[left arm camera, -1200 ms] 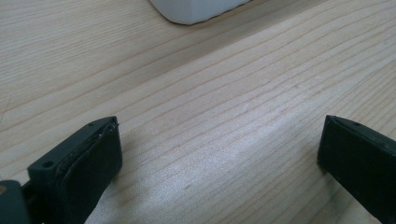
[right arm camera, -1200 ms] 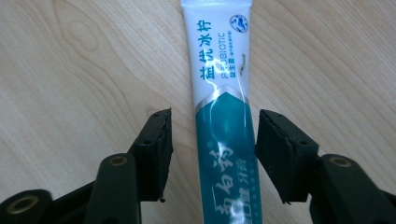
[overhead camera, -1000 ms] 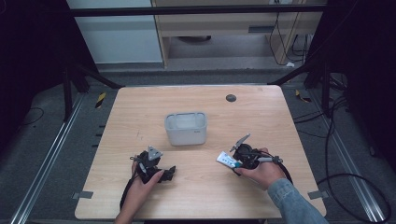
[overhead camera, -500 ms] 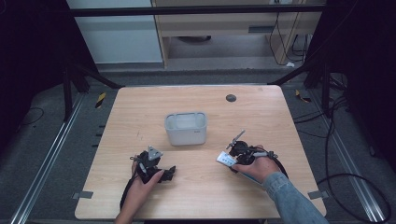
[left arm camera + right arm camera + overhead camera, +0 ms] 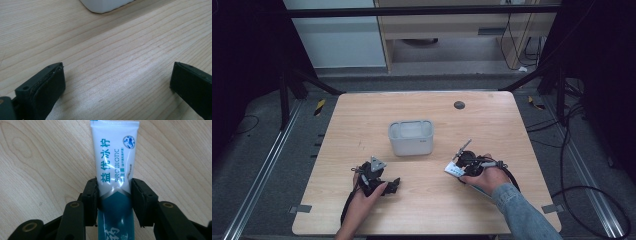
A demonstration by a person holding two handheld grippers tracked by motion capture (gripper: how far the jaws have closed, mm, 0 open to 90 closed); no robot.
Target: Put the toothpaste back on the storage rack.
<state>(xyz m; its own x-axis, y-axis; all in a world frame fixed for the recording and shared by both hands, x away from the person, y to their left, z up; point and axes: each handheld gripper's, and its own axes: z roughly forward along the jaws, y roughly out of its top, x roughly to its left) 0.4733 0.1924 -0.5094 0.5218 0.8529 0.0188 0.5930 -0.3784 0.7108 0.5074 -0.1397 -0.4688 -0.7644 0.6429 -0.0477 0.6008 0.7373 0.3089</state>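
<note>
A white and teal toothpaste tube (image 5: 115,162) lies between the jaws of my right gripper (image 5: 114,195), which is shut on its middle, low over the wood. From above, the tube (image 5: 455,170) pokes out left of the right gripper (image 5: 464,167) at the table's front right. My left gripper (image 5: 388,187) rests at the front left, held by a hand. Its jaws stand wide apart over bare wood (image 5: 117,82) with nothing between them. A white rectangular bin (image 5: 411,136) sits mid-table, beyond both grippers, and its corner (image 5: 105,5) shows at the top of the left gripper view.
The wooden table (image 5: 362,120) has a small dark round spot (image 5: 459,105) near its far right edge. Cables trail from both grippers off the front edge. Metal rails and a dark floor surround the table.
My right gripper with the tube has shifted slightly left and toward the bin. The left gripper has stayed in place.
</note>
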